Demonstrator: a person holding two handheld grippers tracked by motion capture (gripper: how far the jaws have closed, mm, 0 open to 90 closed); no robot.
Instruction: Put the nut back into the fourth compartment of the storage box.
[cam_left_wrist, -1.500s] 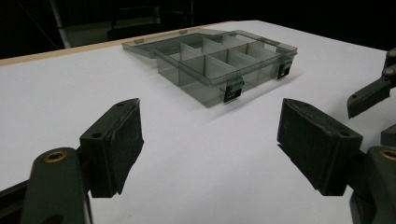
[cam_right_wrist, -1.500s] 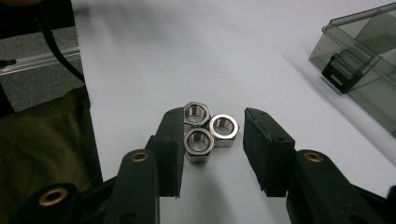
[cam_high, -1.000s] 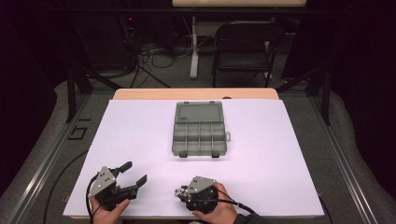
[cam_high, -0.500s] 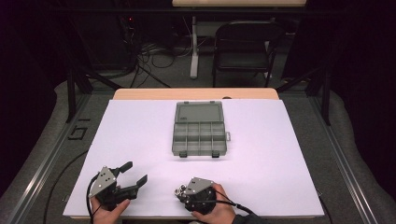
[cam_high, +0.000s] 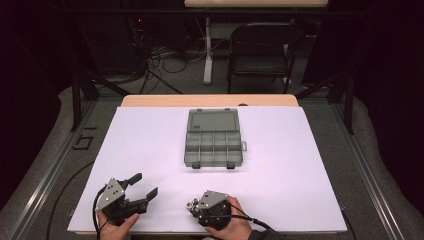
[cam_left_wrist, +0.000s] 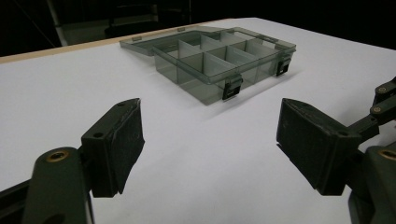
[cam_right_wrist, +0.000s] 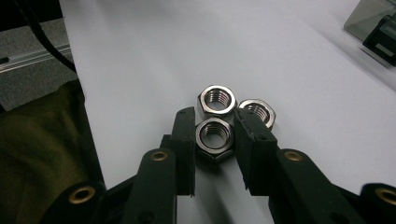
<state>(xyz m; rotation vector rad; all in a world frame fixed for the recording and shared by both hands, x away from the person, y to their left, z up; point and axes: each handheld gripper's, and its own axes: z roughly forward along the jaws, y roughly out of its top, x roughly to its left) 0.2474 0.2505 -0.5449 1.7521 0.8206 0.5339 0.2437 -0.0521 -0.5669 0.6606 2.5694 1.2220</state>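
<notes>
Three steel hex nuts lie in a tight cluster on the white table sheet near its front edge. My right gripper has its jaws pressed on both sides of the nearest nut, which rests on the sheet; the other two nuts touch it just beyond. In the high view the right gripper sits at the nuts. My left gripper stands open and holds nothing, to the left of them. A grey compartment box lies open mid-table, its lid flat behind; the left gripper faces this box.
The white sheet covers the table, with a wooden edge at the far side. A folding chair and cables stand on the floor beyond. The right gripper's cable trails off the front edge.
</notes>
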